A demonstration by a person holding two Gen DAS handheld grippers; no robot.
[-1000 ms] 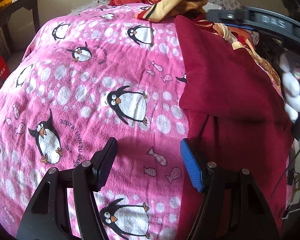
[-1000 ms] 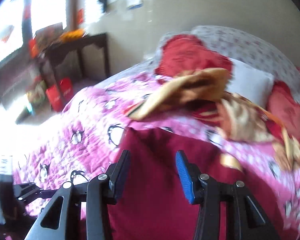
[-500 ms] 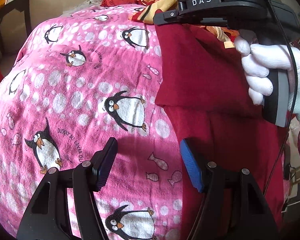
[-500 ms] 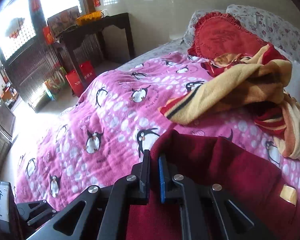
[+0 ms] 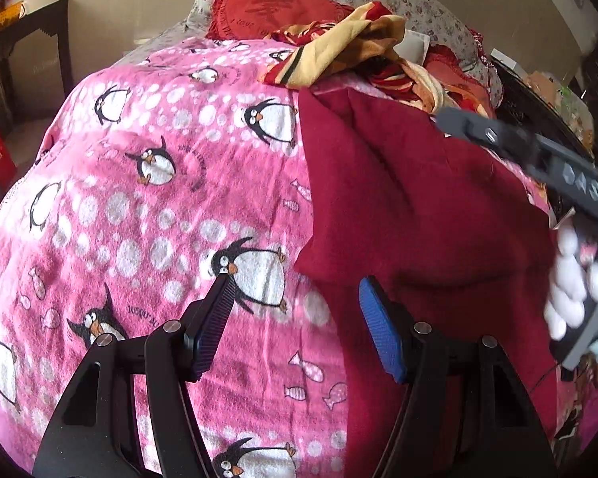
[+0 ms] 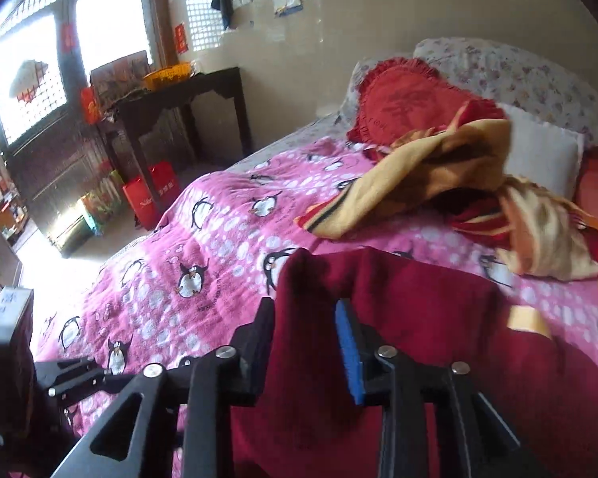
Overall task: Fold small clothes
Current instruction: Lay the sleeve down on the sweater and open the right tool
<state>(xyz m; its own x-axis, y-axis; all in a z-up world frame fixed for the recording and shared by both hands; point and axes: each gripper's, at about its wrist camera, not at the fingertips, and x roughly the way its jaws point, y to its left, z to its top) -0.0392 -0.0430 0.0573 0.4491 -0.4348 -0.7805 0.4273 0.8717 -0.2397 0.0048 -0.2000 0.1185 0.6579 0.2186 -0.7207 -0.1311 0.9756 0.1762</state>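
Left gripper (image 5: 295, 318): jaws spread, empty, above pink penguin-print fleece bedspread (image 5: 147, 207) beside garment's left edge.
Dark red knit garment (image 5: 410, 199): mid-bed, far corner raised.
Right gripper (image 6: 305, 338): jaws parted around that ridge; clench before folding over.

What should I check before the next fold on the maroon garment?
1. Right gripper state: jaws parted with a ridge of the maroon garment standing between them; firm grip: cannot tell.
2. Left gripper free to act: ok, open and holding nothing, over the penguin blanket at the garment's left edge.
3. Top flap folded over the lower part: ok, its edge shows just ahead of the left gripper.
4. Flap lying flat: not ok, creases run across it.
5. Room at the far end: not ok, the striped yellow-red cloth lies right by the garment's far corner.
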